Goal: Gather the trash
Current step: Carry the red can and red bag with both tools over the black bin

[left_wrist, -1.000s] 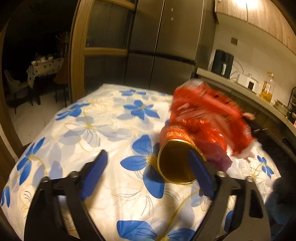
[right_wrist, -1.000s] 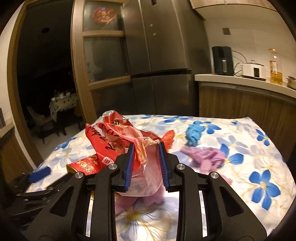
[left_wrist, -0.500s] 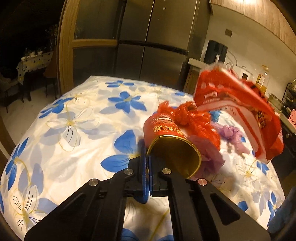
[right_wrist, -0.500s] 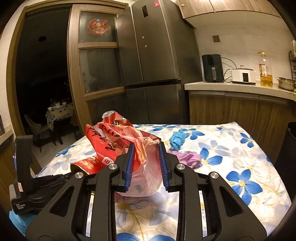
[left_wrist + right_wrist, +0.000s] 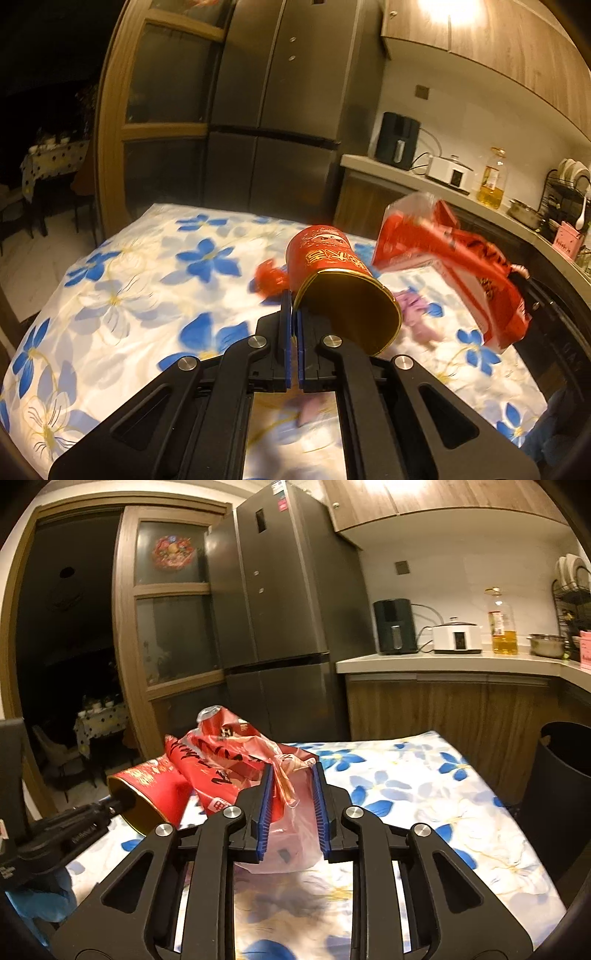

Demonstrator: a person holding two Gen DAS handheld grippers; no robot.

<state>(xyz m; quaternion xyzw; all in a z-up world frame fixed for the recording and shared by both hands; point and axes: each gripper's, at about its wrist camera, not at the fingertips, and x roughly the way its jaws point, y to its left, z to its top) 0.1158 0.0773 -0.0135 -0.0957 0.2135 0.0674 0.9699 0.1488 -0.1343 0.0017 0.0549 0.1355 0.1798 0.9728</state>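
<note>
2 grippers up over the flowered table (image 5: 110, 295) — each with trash in it.
Left gripper (image 5: 293, 314): jaws pinched tight on the rim of a red paper cup (image 5: 332, 269), gold inside, tipped mouth toward the camera, clear of the cloth. Right gripper (image 5: 291, 794): jaws have just been closing, narrow gap, pads squeezing a red-and-clear plastic bag (image 5: 236, 760) bunched between them — black bin (image 5: 561, 753) past the table's right edge.

The left tool (image 5: 294, 325) is clamped on the red cup's (image 5: 332, 258) rim; the right tool (image 5: 292, 805), probably gripping the bag (image 5: 291, 834), has just narrowed beside that cup.
</note>
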